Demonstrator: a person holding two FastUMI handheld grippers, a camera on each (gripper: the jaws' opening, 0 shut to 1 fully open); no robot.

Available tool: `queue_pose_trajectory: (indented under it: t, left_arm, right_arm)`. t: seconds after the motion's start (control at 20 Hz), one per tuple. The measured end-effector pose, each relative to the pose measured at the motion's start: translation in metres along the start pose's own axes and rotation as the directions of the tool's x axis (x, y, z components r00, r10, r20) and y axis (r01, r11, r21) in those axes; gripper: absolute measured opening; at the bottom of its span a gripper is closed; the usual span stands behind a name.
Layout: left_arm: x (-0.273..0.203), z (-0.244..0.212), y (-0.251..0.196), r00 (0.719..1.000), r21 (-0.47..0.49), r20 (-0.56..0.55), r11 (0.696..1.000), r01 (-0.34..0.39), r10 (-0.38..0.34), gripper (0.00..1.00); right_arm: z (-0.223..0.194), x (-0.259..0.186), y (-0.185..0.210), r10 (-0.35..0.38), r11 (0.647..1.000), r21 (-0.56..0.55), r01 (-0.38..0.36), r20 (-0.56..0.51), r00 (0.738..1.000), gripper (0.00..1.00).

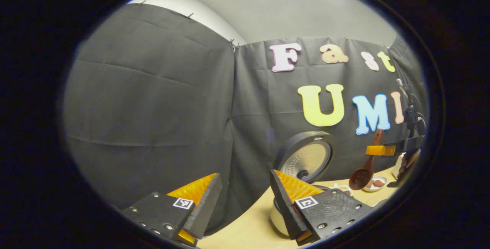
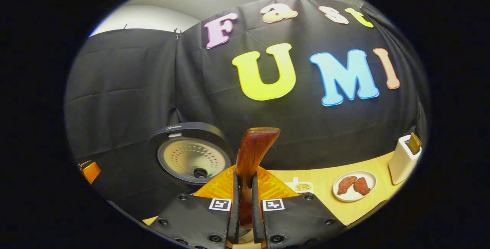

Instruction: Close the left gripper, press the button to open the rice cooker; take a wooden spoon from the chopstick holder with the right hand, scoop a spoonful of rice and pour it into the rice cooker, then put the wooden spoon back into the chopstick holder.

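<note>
wooden spoon (image 2: 252, 157) is pinched upright in the right tool (image 2: 245, 199); rice cooker lid (image 2: 190, 153) stands raised, left tool (image 1: 245, 195) spread wide.

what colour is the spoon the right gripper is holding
Reddish-brown glossy wood. The spoon shows best in the right gripper view, clamped in the right gripper.

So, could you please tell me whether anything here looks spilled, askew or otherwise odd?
Nothing stands out. The rice cooker's lid stands open, the right gripper is shut on the wooden spoon, and the plate and the white chopstick holder sit upright on the table with no spill visible.
</note>
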State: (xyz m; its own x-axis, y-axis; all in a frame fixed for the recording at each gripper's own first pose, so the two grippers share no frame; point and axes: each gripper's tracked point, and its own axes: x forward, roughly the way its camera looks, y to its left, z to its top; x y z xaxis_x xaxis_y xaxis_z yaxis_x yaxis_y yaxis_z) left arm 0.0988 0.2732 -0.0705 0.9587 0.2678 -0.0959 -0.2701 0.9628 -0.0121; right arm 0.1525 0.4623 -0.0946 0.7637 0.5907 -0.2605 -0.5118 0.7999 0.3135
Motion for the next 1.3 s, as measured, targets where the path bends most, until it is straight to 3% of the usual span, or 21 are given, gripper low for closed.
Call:
queue_pose_trajectory:
  t: [0.1,0.3,0.35,0.55,0.75,1.3]
  left_arm:
    - [0.005,0.004,-0.016,1.000,-0.003,0.008,1.000,0.030,-0.030,0.80]
    - [0.011,0.008,-0.051,0.996,-0.009,0.016,0.996,0.090,-0.090,0.80]
    - [0.012,0.009,-0.059,0.994,-0.010,0.019,0.995,0.103,-0.103,0.80]
    - [0.013,0.017,-0.092,0.988,-0.013,0.031,0.988,0.152,-0.152,0.80]
    - [0.013,0.023,-0.124,0.980,-0.006,0.037,0.980,0.198,-0.198,0.80]
    - [-0.005,0.040,-0.192,0.957,-0.004,0.060,0.958,0.286,-0.285,0.80]
  right_arm:
    - [0.003,-0.013,-0.027,-0.051,0.999,0.011,0.051,0.008,0.999,0.16]
    - [0.009,-0.041,-0.086,-0.156,0.987,0.031,0.155,0.020,0.988,0.12]
    - [0.014,-0.050,-0.100,-0.181,0.983,0.035,0.180,0.023,0.983,0.16]
    - [0.020,-0.083,-0.152,-0.277,0.960,0.043,0.276,0.039,0.960,0.12]
    - [0.026,-0.115,-0.201,-0.359,0.932,0.065,0.356,0.050,0.932,0.16]
    - [0.014,-0.190,-0.290,-0.501,0.864,0.076,0.497,0.037,0.865,0.12]
